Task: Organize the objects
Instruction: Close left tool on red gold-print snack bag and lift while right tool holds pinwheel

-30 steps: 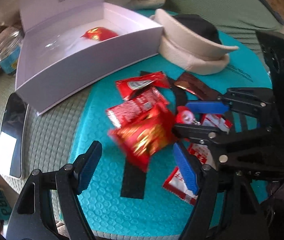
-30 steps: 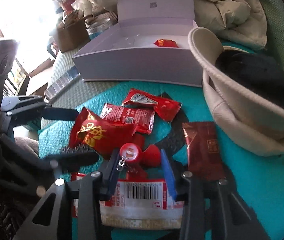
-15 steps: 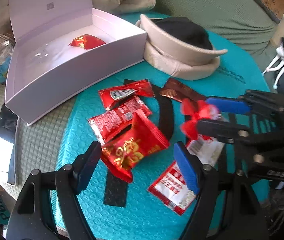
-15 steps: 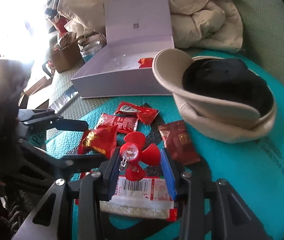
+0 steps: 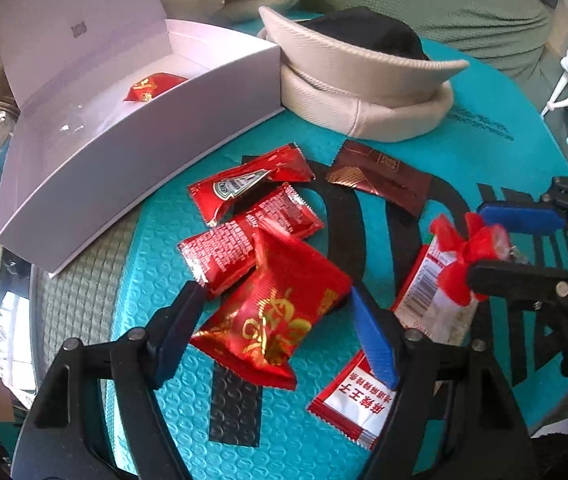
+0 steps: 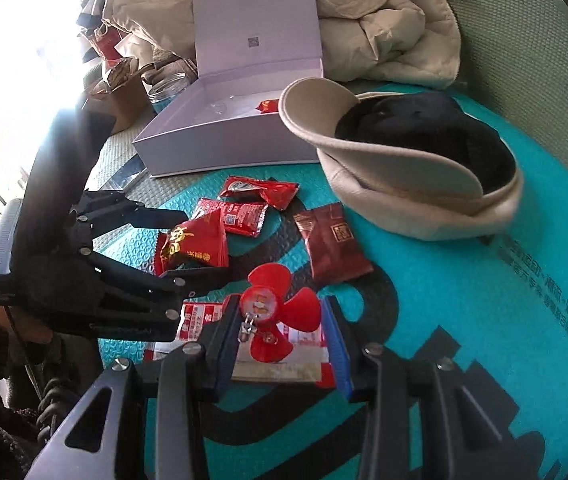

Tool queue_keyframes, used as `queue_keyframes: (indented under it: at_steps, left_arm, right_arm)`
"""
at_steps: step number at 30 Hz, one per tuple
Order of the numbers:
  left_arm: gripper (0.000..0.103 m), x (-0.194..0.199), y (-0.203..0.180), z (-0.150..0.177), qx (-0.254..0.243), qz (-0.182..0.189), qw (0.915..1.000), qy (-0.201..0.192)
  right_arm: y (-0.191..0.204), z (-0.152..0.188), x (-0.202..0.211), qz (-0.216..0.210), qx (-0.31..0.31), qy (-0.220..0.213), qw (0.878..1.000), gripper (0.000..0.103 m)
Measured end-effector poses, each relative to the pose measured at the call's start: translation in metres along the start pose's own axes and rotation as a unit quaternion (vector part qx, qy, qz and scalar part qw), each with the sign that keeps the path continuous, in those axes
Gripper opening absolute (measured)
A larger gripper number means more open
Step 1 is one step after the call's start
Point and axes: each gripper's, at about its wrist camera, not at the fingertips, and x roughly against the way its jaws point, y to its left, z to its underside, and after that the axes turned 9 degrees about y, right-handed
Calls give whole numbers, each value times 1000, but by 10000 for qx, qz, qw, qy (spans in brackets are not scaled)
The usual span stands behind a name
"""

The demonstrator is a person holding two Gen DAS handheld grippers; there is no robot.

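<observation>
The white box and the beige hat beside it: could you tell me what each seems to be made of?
The white box looks like smooth matte paperboard: thin, straight walls with crisp folded edges and a hinged lid standing open. The beige hat appears to be a finely ribbed woven fabric with a stitched seam and a soft upturned brim; its dark inside looks like cloth lining, though that is uncertain.

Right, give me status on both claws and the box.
Left claw closing around red-gold packet. Right claw shut on red fan toy, raised. White box open, one packet inside. Beige hat beside box.
</observation>
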Motion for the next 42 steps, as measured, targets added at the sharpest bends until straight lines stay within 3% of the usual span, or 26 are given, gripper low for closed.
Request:
queue_keyframes:
  at_steps: [2,8,11,21,30,42]
  left_arm:
    - [45,3,0,3,28,-1,10000,-47]
    - [32,13,6,12,394,547,9977,45]
    - [27,20,7,16,508,609,9968,26]
    - [25,56,-5,44,611,662,9958,-176]
    - [25,90,-7,75,782,440,9949,-460]
    - [25,126,25,155,1670,-6,9843,-565]
  right_arm:
    - [-1,1,1,26,-37,25,10000,40]
    - [1,6,5,70,-98,59,9999,40]
    - [2,9,10,83,-125,13,9999,40]
    - [17,28,37,163,-104,-186,9996,40]
    - [41,44,56,89,138,-354,9992,40]
    - [110,51,55,-406,925,-426,9940,40]
